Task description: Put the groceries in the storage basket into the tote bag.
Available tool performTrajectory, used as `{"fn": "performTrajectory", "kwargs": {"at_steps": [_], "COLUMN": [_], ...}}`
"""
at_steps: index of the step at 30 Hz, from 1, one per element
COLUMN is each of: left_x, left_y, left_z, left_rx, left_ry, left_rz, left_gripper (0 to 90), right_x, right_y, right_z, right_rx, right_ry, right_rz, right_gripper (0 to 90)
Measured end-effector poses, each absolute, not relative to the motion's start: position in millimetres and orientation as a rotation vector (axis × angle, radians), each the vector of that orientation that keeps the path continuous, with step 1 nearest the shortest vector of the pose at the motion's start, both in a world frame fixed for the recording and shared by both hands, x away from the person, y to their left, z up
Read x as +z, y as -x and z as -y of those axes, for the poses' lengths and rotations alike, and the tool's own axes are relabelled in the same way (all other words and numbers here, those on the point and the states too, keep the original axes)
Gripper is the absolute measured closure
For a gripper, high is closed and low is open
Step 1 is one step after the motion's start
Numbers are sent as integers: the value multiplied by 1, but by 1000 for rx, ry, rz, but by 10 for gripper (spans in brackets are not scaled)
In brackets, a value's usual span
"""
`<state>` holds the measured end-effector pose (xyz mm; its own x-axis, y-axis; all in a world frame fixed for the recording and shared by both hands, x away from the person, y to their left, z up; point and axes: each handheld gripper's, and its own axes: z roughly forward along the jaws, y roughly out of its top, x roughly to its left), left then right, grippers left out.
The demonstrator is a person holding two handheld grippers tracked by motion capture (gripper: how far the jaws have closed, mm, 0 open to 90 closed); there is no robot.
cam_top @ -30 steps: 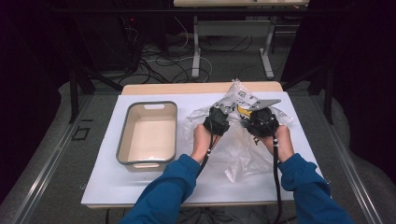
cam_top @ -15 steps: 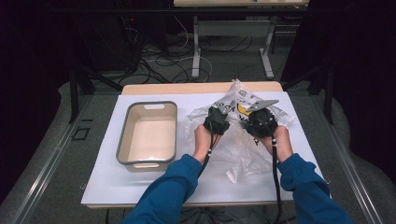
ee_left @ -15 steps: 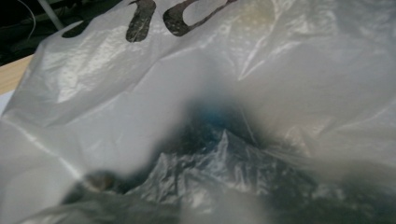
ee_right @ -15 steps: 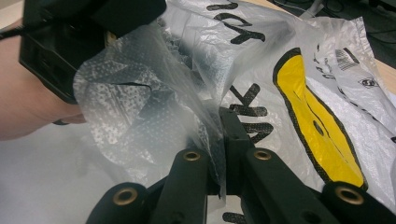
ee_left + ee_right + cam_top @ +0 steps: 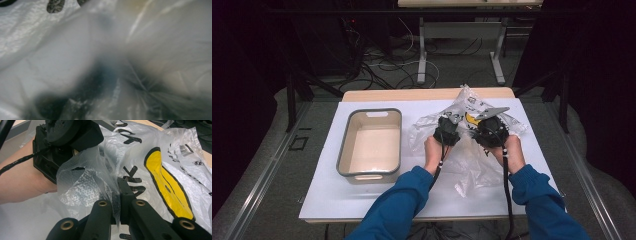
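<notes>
A thin clear plastic bag with yellow and black print lies crumpled on the white mat, right of centre. My right gripper is shut on a fold of its film beside the yellow print. My left gripper sits close to the left of the right gripper, both at the bag's far end. In the left gripper view the bag's film lies blurred against the lens, its creases running into the dark jaws. The left gripper's body shows beyond the right jaws, draped with film.
A grey-rimmed shallow tub stands empty on the left half of the mat. The wooden table edge runs along the back. Cables and table legs lie on the floor beyond. Blue sleeves come in from the front edge.
</notes>
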<state>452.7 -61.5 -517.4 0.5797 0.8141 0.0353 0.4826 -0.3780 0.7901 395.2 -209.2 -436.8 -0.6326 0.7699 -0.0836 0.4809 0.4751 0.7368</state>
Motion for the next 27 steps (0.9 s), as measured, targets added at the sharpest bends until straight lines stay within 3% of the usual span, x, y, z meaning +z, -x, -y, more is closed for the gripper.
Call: {"fn": "performTrajectory", "kwargs": {"at_steps": [10,27], "left_x": [-514,-501], "left_y": [-433,-389], "left_z": [49,10], "left_rx": [510,476], "left_ry": [-2064,-2202], "left_rz": [-946,-791], "left_gripper": [420,231], "right_x": [-436,-434], "right_y": [-395,-394], "right_z": [211,211], "right_rx": [974,969], "right_ry": [-1054,-1055], "right_rz": [-2307,-2312], "right_gripper": [900,900]}}
